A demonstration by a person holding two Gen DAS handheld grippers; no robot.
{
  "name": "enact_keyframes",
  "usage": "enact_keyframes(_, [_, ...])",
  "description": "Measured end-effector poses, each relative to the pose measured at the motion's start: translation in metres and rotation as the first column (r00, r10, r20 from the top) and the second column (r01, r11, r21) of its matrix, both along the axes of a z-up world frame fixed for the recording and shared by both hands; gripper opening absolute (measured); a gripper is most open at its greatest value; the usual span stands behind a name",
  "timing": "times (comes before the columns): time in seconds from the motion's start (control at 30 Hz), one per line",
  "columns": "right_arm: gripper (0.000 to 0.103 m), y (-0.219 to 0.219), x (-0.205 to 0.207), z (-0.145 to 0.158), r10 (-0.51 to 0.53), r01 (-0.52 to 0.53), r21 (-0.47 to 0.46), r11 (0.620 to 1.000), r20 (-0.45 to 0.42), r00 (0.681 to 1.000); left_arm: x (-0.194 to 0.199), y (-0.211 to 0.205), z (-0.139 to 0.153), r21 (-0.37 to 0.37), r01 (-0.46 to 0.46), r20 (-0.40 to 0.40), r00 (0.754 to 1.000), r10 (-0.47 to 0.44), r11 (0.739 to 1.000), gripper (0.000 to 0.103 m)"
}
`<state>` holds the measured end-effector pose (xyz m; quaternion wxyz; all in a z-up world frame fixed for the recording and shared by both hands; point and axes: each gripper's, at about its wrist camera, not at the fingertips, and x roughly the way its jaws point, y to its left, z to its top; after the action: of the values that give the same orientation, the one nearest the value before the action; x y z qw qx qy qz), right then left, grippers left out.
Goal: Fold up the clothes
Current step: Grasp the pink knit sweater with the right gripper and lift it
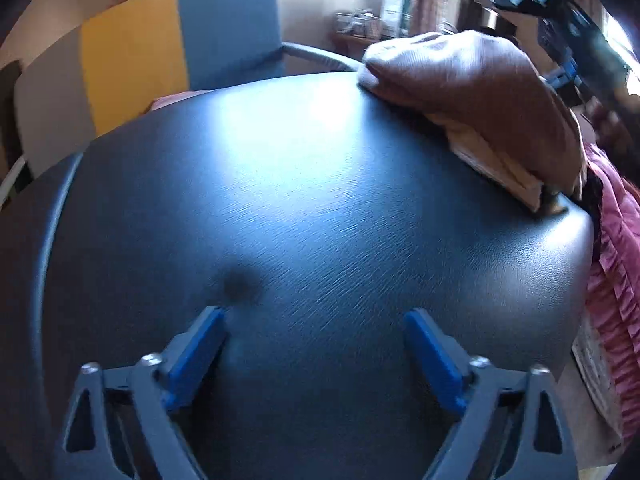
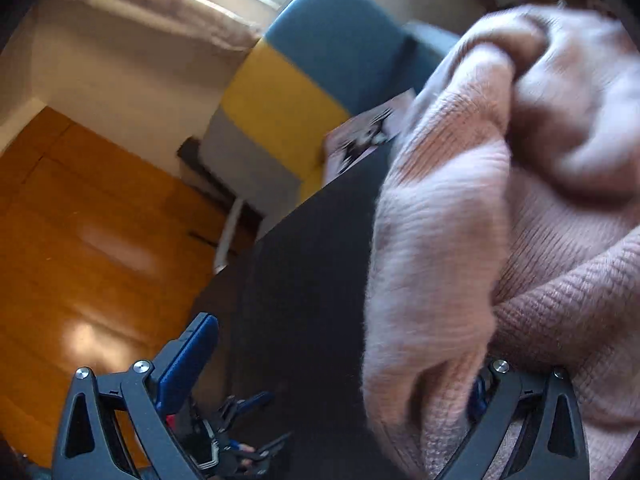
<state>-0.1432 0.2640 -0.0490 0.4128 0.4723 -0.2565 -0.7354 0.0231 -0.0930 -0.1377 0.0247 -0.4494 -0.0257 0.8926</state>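
A pink ribbed knit sweater (image 1: 472,92) lies bunched at the far right of the black table (image 1: 280,200). In the right wrist view the sweater (image 2: 500,220) fills the right half, blurred at the top. My right gripper (image 2: 340,364) is open wide; its left blue pad (image 2: 192,360) hangs free over the table edge, while knit fabric drapes over and mostly hides the right one. The right gripper's body (image 1: 568,40) shows above the sweater. My left gripper (image 1: 316,332) is open low over bare table, holding nothing, well short of the sweater.
A chair (image 1: 176,40) with grey, yellow and blue panels stands behind the table. Pink ruffled fabric (image 1: 616,300) hangs past the table's right edge. An orange wooden floor (image 2: 80,240) lies beyond the table's rim. A printed sheet (image 2: 364,136) lies near the chair.
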Motion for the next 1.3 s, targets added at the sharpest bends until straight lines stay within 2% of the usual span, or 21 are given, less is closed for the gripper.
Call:
enact_keyframes(0.13, [0.103,-0.024,0.015,-0.027,0.053,-0.045,-0.083,0.996,0.093,0.994,0.024,-0.034,0.011,0.055,-0.107,0.013,0.994,0.107,0.993,0.078])
enact_keyframes(0.2, [0.103,-0.047,0.041,-0.038,0.122,-0.102,-0.147,0.984,0.135,0.983,0.042,-0.057,0.018,0.075,-0.176,-0.003,0.984,0.177,0.982,0.076])
enact_keyframes(0.33, [0.103,-0.097,0.091,-0.039,0.278,-0.246,-0.220,0.944,0.128,0.952,0.074,-0.094,0.037,0.095,-0.282,-0.043,0.957,0.287,0.955,0.076])
enact_keyframes(0.5, [0.103,-0.160,0.154,-0.040,0.462,-0.414,-0.306,0.857,0.102,0.881,0.111,-0.132,0.052,0.156,-0.383,-0.080,0.914,0.398,0.911,0.076])
enact_keyframes(0.57, [0.103,-0.152,0.161,-0.036,0.462,-0.423,-0.285,0.860,0.085,0.883,0.115,-0.135,0.050,0.161,-0.394,-0.082,0.908,0.410,0.905,0.076])
enact_keyframes(0.63, [0.103,-0.146,0.171,-0.035,0.441,-0.411,-0.252,0.876,0.070,0.895,0.120,-0.132,0.047,0.164,-0.381,-0.073,0.915,0.396,0.910,0.076])
enact_keyframes(0.73, [0.103,-0.104,0.153,-0.012,0.322,-0.313,-0.180,0.933,0.021,0.947,0.116,-0.128,0.045,0.172,-0.326,-0.056,0.939,0.340,0.930,0.076])
enact_keyframes(0.8, [0.103,-0.054,0.154,0.004,0.190,-0.194,-0.129,0.973,-0.044,0.981,0.109,-0.113,0.047,0.175,-0.281,-0.052,0.954,0.294,0.944,0.076])
enact_keyframes(0.83, [0.103,-0.022,0.151,0.014,0.094,-0.102,-0.102,0.990,-0.082,0.992,0.102,-0.103,0.049,0.174,-0.256,-0.054,0.962,0.268,0.951,0.076])
enact_keyframes(0.87, [0.103,0.012,0.148,0.023,-0.004,-0.006,-0.078,0.997,-0.124,0.992,0.093,-0.094,0.051,0.172,-0.229,-0.058,0.969,0.242,0.958,0.076])
enact_keyframes(0.9, [0.103,0.040,0.142,0.023,-0.081,0.073,-0.070,0.995,-0.129,0.988,0.084,-0.084,0.055,0.171,-0.197,-0.067,0.975,0.210,0.965,0.076])
enact_keyframes(1.0, [0.103,0.121,0.123,0.019,-0.304,0.300,-0.049,0.953,-0.138,0.943,0.056,-0.052,0.067,0.160,-0.101,-0.091,0.989,0.117,0.982,0.076])
enact_keyframes(1.03, [0.103,0.131,0.113,0.010,-0.325,0.321,-0.051,0.946,-0.102,0.940,0.047,-0.040,0.071,0.154,-0.071,-0.097,0.991,0.087,0.985,0.076])
enact_keyframes(1.1, [0.103,0.139,0.097,-0.016,-0.332,0.332,-0.053,0.942,0.003,0.943,0.033,-0.025,0.081,0.153,-0.026,-0.115,0.992,0.044,0.988,0.076])
enact_keyframes(1.17, [0.103,0.123,0.103,-0.035,-0.223,0.229,-0.102,0.968,0.067,0.972,0.021,-0.011,0.094,0.153,0.005,-0.134,0.991,0.015,0.988,0.076])
enact_keyframes(1.2, [0.103,0.103,0.112,-0.043,-0.127,0.133,-0.107,0.985,0.064,0.990,0.015,-0.006,0.103,0.158,0.023,-0.146,0.989,0.000,0.987,0.076])
enact_keyframes(1.3, [0.103,0.059,0.142,-0.058,0.072,-0.063,-0.121,0.991,0.069,0.995,-0.003,0.006,0.125,0.161,0.076,-0.171,0.984,-0.048,0.984,0.076])
